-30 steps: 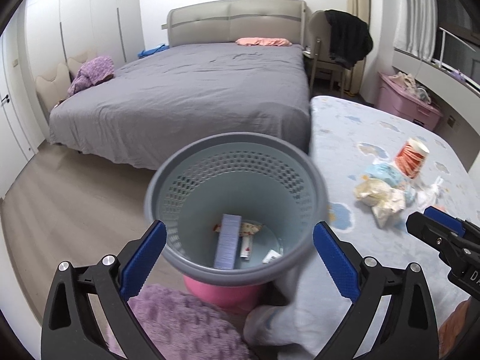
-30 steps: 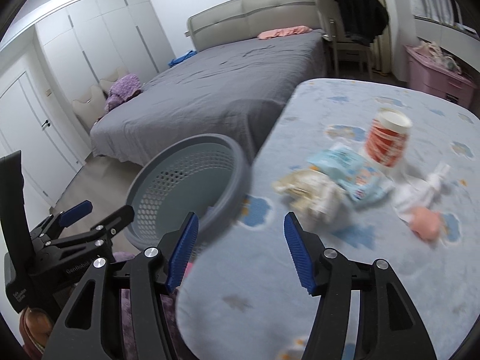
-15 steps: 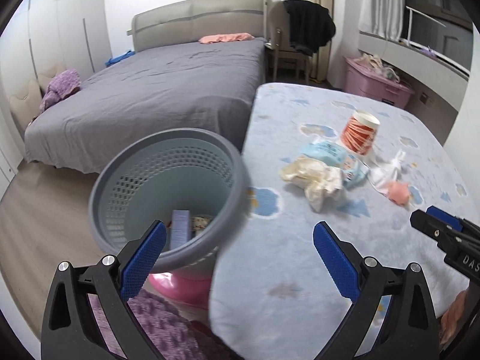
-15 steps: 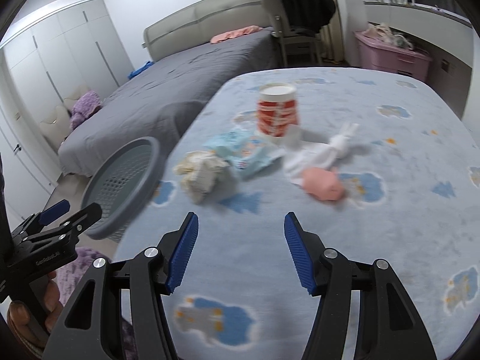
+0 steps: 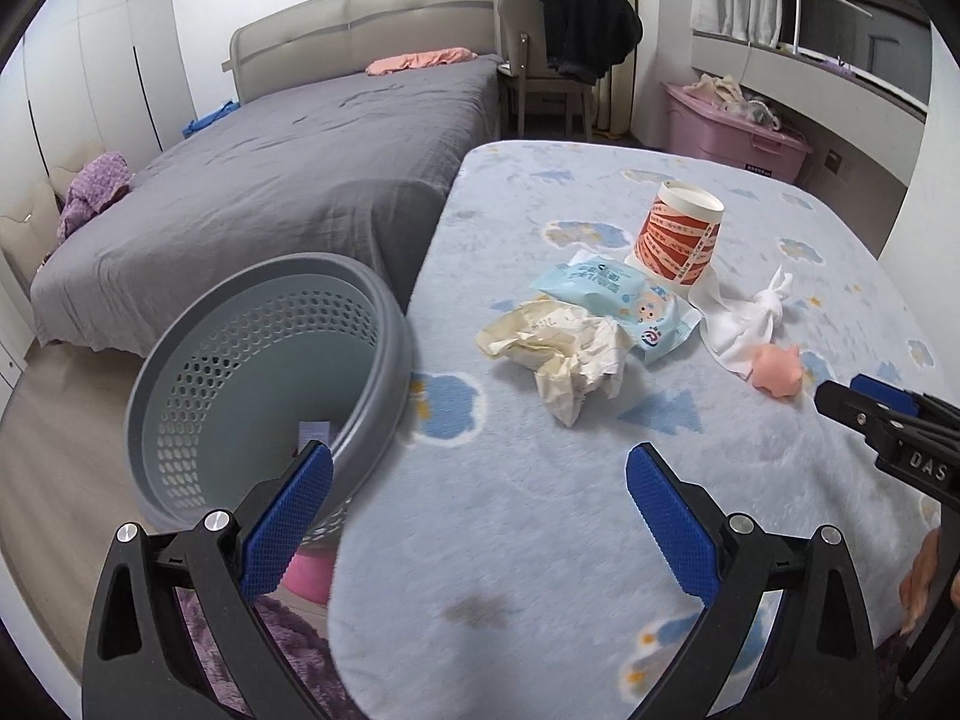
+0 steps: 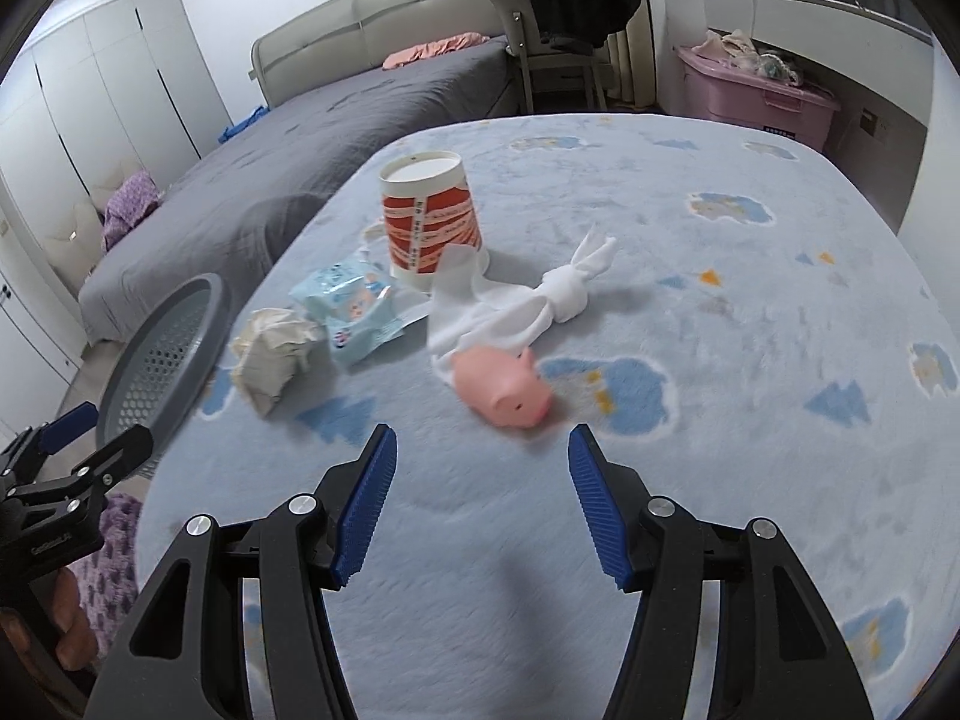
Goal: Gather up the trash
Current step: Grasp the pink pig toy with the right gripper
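Both your grippers have swung from the bin (image 5: pixel 264 378) toward the trash on the blue bed (image 6: pixel 750 300). Your right gripper (image 6: pixel 480 495) and left gripper (image 5: pixel 474 519) gape wide, empty. Crumpled paper (image 5: pixel 561 351), wipes pack (image 5: pixel 618 300), cup (image 5: pixel 678 240) and pig (image 6: pixel 501 387) lie right of the bin.

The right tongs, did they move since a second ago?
Yes. The right tongs swung away from the grey basket and across the blue blanket. The pink pig toy, once far right, now sits just ahead of them.

Blue mattress (image 5: pixel 540 510): cup (image 5: pixel 678 237), wrappers, pig.
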A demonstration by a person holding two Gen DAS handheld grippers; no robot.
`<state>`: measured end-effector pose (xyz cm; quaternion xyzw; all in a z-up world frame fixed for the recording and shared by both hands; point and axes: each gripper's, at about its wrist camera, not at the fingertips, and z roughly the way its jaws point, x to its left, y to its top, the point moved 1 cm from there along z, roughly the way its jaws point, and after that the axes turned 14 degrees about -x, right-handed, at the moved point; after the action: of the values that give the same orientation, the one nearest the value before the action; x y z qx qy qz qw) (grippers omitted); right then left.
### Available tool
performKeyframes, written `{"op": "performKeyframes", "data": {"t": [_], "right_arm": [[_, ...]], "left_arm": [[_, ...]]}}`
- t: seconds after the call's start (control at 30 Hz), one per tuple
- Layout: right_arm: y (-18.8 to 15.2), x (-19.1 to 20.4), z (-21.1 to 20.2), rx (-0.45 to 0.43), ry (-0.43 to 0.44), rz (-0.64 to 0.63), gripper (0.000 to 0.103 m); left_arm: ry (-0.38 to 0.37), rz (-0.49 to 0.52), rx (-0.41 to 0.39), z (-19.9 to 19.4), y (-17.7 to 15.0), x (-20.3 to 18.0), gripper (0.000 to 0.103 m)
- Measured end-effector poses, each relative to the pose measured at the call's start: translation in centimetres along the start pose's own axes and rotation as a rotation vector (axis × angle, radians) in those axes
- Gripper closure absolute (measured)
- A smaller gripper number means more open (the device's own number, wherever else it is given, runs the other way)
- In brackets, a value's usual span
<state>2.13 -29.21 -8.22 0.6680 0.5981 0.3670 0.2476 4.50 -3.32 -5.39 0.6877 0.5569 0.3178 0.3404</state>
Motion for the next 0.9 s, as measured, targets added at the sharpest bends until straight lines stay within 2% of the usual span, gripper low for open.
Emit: {"op": "performKeyframes", "data": {"t": [0.3,0.6,0.73,0.9], "right_arm": [[0.8,-0.3,4.3,0.058,0.002,-0.077,0.046],[0.2,0.1,6.4,0.08,-0.001,-0.122,0.046],[0.2,0.6,6.6,0.071,-0.012,-0.159,0.057],[0.2,0.4,5.8,0.043,0.008,-0.144,0.057]], "left_arm": [[0.023,0.001,0.028,1.5,-0.1,-0.4,0.007],[0.037,0.003,0.064,3.3,-0.6,-0.6,0.007],[0.032,0.003,0.076,3.8,-0.7,-1.0,0.007],[0.028,0.004,0.083,4.2,-0.8,-1.5,0.007]]}}
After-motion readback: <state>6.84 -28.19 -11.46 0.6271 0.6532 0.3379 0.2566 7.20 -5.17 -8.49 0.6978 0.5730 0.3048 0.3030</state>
